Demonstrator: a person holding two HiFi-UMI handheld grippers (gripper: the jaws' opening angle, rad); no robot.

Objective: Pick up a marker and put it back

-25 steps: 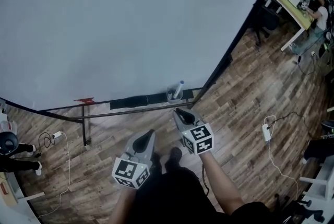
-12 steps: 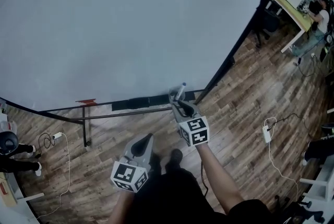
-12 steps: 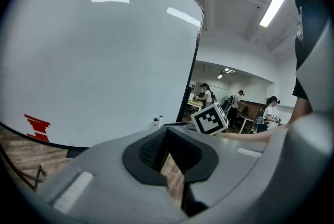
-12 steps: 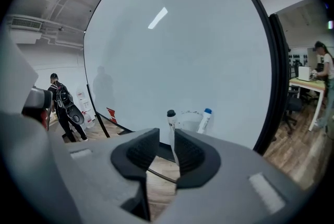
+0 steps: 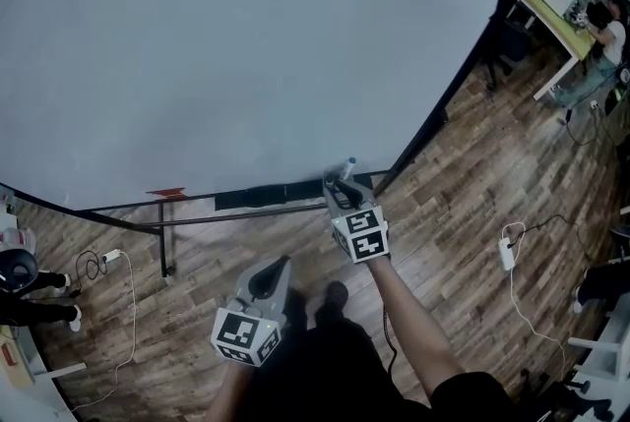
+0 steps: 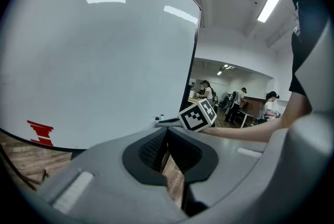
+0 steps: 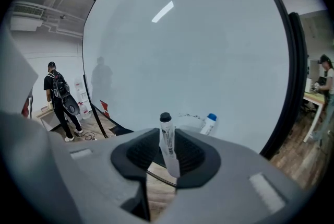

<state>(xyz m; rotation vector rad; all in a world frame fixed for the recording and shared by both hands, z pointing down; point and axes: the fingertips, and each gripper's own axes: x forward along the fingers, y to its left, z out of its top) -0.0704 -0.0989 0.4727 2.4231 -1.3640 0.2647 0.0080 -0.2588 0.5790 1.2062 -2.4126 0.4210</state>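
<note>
The right gripper (image 5: 340, 186) reaches out to the foot of the whiteboard (image 5: 246, 46), probably because the cup (image 7: 192, 122) that stores the pens sits there. Its jaws are clamped on the marker (image 7: 168, 147), which stands nearly upright between the pads, black cap up and proud of the tips, white lower end free below. That grip suits lowering it straight into the cup. The cup is just beyond the tips and slightly right, with a blue-capped pen (image 7: 208, 124) leaning in it (so the black one needs the free side). The left gripper (image 5: 279, 265) hangs back low, jaws together on nothing, seemingly idle.
</note>
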